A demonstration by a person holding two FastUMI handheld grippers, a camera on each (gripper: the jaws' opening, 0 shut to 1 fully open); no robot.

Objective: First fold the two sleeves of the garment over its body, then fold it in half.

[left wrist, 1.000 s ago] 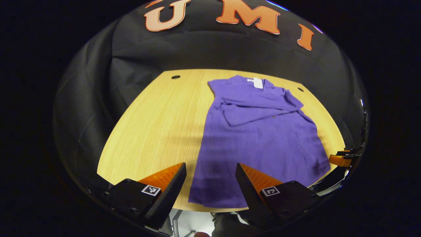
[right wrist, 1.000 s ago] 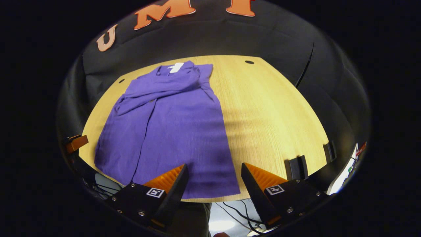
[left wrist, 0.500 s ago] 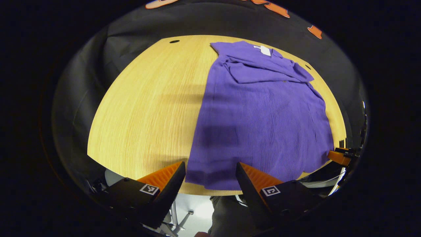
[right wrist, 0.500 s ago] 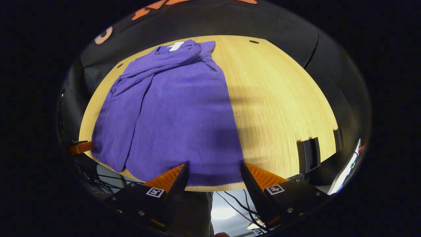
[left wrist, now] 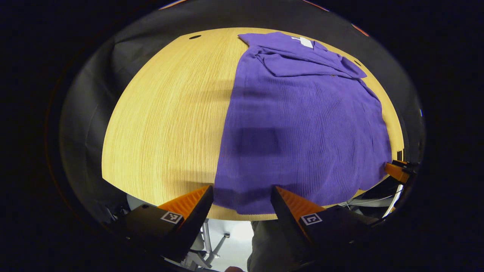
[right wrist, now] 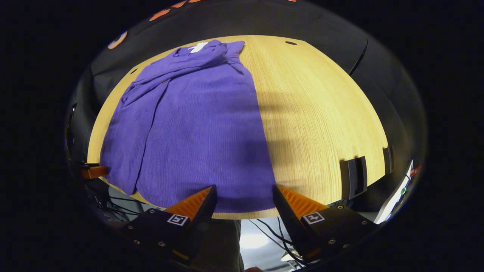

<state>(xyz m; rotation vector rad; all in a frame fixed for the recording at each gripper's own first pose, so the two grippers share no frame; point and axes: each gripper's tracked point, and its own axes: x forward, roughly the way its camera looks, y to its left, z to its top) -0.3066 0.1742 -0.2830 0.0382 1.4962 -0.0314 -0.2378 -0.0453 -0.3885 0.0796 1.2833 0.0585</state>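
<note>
One purple garment [left wrist: 302,121] flat on the wooden table [left wrist: 166,113], hem just ahead of both my tongs | one white neck label [left wrist: 304,41] far ahead, writing too small to read | my left gripper [left wrist: 242,196] gaping, holding nothing | my right gripper [right wrist: 244,196] gaping too, empty

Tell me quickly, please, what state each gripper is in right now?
Left gripper: open, holding nothing, above purple knit garment's hem.
Right gripper: open, holding nothing.

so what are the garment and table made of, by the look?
Garment: purple fabric, probably a ribbed knit; fine parallel ridges run down its length, matte, lying limp with soft creases. Table: wood or wood-look laminate, can't tell which; pale straight grain, smooth with a slight sheen.
</note>
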